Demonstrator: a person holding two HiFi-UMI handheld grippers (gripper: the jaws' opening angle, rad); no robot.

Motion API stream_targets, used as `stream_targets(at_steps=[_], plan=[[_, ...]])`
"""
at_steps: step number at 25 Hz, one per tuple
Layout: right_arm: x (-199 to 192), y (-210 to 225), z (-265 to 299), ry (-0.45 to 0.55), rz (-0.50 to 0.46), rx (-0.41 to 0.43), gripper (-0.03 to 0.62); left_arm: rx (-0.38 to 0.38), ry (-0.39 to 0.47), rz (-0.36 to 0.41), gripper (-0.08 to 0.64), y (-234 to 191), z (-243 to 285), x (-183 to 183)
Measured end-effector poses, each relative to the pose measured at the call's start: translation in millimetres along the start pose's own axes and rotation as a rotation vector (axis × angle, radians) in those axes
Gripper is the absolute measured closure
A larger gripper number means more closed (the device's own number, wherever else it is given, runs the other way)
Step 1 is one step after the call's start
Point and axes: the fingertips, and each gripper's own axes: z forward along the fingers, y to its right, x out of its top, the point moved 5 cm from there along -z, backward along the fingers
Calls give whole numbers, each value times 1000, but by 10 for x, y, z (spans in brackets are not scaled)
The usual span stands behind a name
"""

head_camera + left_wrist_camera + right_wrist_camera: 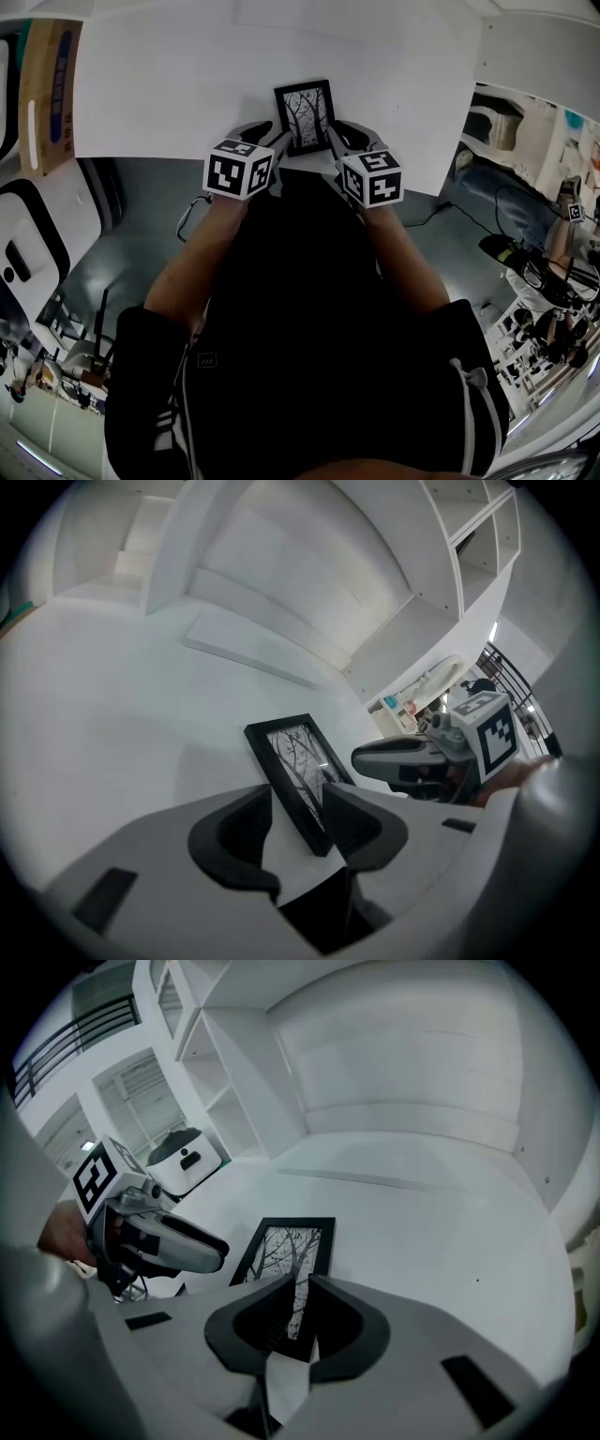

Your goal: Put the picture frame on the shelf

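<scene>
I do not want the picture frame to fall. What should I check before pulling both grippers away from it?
1. Is the black rectangular picture frame above the white shelf board: ok.
2. Has the left gripper let go: ok, jaws apart around the frame's edge.
3. Has the right gripper let go: not ok, jaws pinch the frame's edge.
4. Does the frame stand unsupported: cannot tell.

Black picture frame (304, 116) with a bare-tree print rests on white surface (169, 84).
</scene>
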Motion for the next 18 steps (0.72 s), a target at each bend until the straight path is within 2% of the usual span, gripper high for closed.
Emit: stream_targets(at_steps=[6, 18], plan=[[-128, 110, 46, -49, 31, 12, 499, 22, -5, -7, 399, -33, 67, 13], [-93, 181, 276, -96, 9, 77, 499, 52, -22, -41, 399, -52, 268, -6]])
